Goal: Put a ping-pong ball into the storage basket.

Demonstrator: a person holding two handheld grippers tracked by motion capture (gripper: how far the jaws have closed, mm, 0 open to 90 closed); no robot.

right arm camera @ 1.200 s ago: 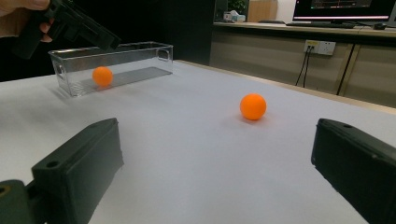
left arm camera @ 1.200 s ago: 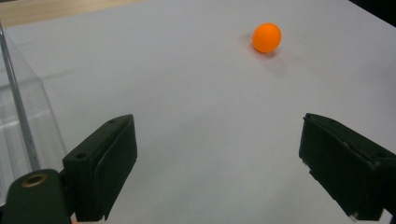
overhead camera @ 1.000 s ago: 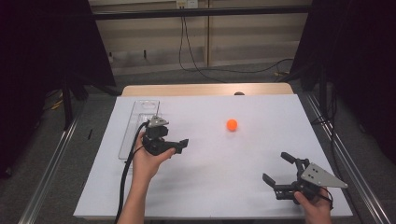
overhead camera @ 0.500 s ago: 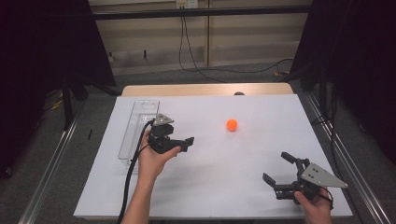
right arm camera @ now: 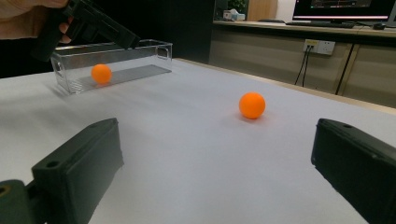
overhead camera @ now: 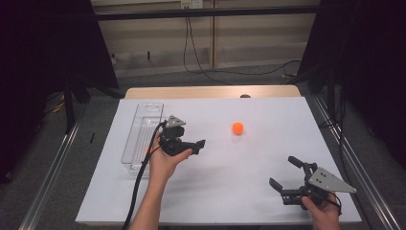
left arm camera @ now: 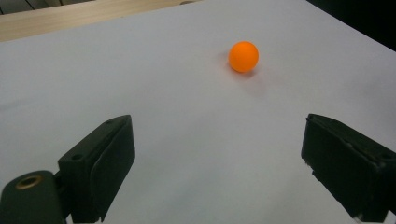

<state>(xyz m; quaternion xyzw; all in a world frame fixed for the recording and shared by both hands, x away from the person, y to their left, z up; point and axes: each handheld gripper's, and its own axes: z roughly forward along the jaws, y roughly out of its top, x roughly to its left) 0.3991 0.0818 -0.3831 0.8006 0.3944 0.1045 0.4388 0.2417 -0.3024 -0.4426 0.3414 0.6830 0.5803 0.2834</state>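
High view: a white table top (overhead camera: 225,191) takes up the middle and lower part of the frame. An orange ball (overhead camera: 237,127) lies on it just right of centre, nothing touching it. At the left of the sheet stands a clear plastic bin (overhead camera: 141,125), long and narrow, running up and down the frame. The left hand (overhead camera: 163,163) holds the left gripper (overhead camera: 191,146) left of centre, just beside the bin's right wall and pointing right toward the ball, still apart from it; its black cable trails down to the bottom edge. Its jaw spread is hard to read from here. In the lower right corner the right hand (overhead camera: 324,211) holds the right gripper (overhead camera: 283,173), grey plate on top, with its two jaws spread wide and nothing between them.

Left gripper view: the two black jaws rise at the lower left and lower right, far apart and empty, over bare white surface. The orange ball (left arm camera: 243,56) sits in the upper middle, ahead of the jaws and a little right of centre.

Right gripper view: the jaws again stand wide apart at the bottom corners, gripping nothing. The ball (right arm camera: 252,105) rests on the table right of centre. In the upper left, the clear bin (right arm camera: 140,60) holds a second orange ball (right arm camera: 101,73), and the left gripper (right arm camera: 100,25) hangs above the bin.
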